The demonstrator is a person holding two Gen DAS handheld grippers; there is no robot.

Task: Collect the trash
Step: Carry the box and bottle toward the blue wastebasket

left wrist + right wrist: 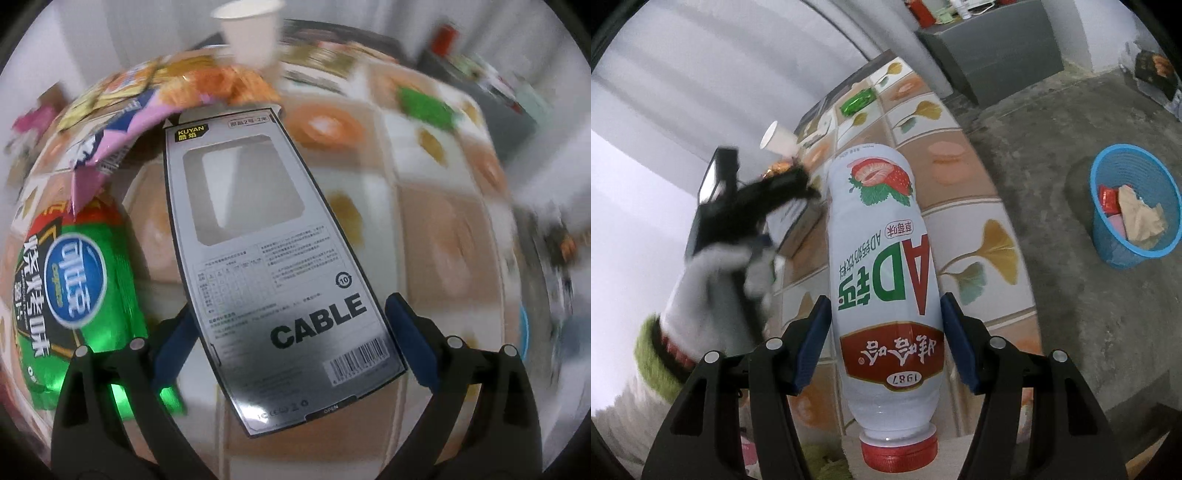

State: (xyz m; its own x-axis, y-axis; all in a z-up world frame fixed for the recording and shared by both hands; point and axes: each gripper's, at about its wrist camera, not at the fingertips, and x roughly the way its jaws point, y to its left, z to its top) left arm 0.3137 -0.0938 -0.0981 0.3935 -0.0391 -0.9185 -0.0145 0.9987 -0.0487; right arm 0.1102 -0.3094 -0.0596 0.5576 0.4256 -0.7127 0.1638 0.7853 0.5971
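Cable box (273, 266) sits between my left tongs (291, 332), spread wide, pads apparently not pressing it. Chip bags (74, 280) and a paper cup (251, 33) lie around it on the table (443, 221). Right tongs (886, 343) are clamped on the milk bottle (886, 273), cap toward camera. Blue bin (1134, 206) on the floor, well right.
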